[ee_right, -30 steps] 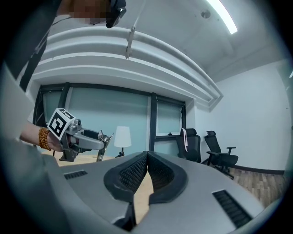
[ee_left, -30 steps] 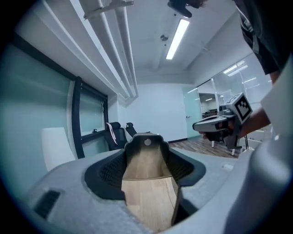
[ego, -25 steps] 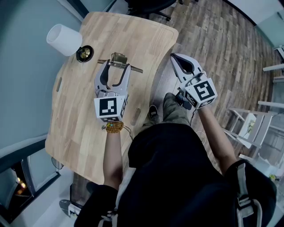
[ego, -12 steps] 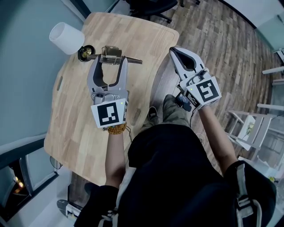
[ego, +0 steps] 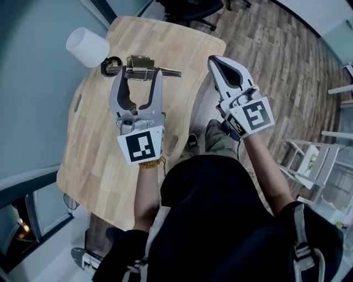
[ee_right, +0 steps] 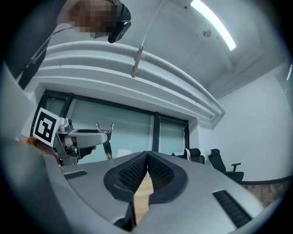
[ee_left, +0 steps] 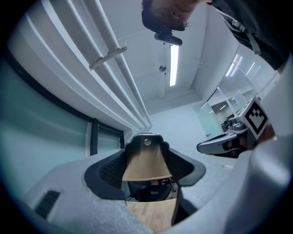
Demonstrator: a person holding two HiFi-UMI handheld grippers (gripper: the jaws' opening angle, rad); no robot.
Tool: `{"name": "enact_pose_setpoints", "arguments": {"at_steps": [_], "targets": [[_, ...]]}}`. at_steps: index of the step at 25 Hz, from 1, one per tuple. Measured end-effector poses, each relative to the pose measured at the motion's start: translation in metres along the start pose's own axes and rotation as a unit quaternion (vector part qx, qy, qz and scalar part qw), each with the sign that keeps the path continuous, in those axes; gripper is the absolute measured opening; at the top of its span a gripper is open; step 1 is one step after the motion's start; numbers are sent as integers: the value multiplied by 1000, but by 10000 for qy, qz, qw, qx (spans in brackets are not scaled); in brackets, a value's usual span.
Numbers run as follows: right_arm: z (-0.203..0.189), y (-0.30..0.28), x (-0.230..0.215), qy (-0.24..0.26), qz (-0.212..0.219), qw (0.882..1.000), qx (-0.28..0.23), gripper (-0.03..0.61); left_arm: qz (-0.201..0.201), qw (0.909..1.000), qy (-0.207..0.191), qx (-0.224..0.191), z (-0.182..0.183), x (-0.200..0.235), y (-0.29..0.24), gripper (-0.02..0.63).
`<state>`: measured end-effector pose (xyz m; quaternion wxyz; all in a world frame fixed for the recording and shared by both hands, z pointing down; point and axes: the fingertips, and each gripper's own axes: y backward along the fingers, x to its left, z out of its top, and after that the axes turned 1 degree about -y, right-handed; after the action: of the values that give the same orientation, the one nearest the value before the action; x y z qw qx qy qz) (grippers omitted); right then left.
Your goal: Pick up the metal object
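Observation:
The metal object [ego: 140,66], a brass-coloured clip on a thin rod, hangs above the far end of the wooden table [ego: 99,143]. My left gripper [ego: 139,75] is shut on it, one fingertip at each side. In the left gripper view the metal object [ee_left: 145,165] shows as a tan plate with a small hole, filling the gap between the dark pads [ee_left: 112,171]. The right gripper view shows the metal object [ee_right: 105,137] sticking out past the left gripper's tip. My right gripper [ego: 217,61] is off the table's right edge, shut with nothing in it, and its pads [ee_right: 133,174] touch.
A white cup [ego: 88,47] lies on its side at the table's far left corner, with a small black and gold round thing [ego: 112,65] beside it. A black office chair [ego: 187,8] stands beyond the table. Wood floor [ego: 276,60] lies to the right.
My left gripper closed on the metal object on the table, then lifted it up and away toward the far end. The right gripper barely shifted.

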<state>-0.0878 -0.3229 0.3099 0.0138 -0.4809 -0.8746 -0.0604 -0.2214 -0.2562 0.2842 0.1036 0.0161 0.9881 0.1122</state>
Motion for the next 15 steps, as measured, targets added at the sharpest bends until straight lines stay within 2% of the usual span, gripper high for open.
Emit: {"name": "enact_pose_setpoints", "arguments": {"at_steps": [7, 15], "targets": [[-6, -1, 9, -180, -65, 9998, -55, 3, 64, 9999, -2, 110, -14, -2, 4, 293], [-18, 0, 24, -151, -29, 9999, -5, 3, 94, 9996, -31, 255, -31, -4, 10, 293]]}}
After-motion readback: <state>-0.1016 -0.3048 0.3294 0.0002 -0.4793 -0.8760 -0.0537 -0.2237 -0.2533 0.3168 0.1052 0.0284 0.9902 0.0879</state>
